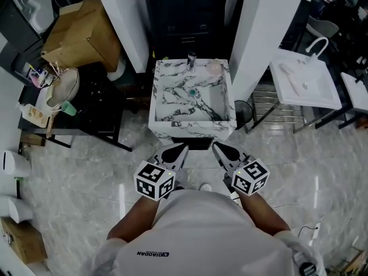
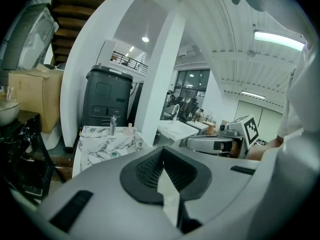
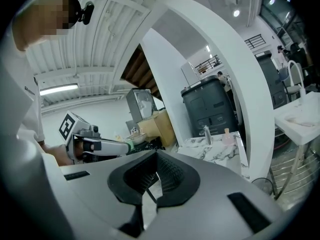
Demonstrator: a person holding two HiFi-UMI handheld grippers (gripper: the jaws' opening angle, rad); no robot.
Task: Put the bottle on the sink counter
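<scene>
A small pale pink bottle stands upright on the back right corner of the marble sink counter, beside the faucet. It is also visible far off in the left gripper view, the bottle, and in the right gripper view, the bottle. My left gripper and right gripper are held close to my chest, side by side, just in front of the sink's near edge. Both are shut with nothing between their jaws, as the left gripper and right gripper show close up.
A dark cabinet stands behind the sink between two white pillars. A black table with a bowl and a cardboard box is on the left. A white basin on a metal frame is on the right.
</scene>
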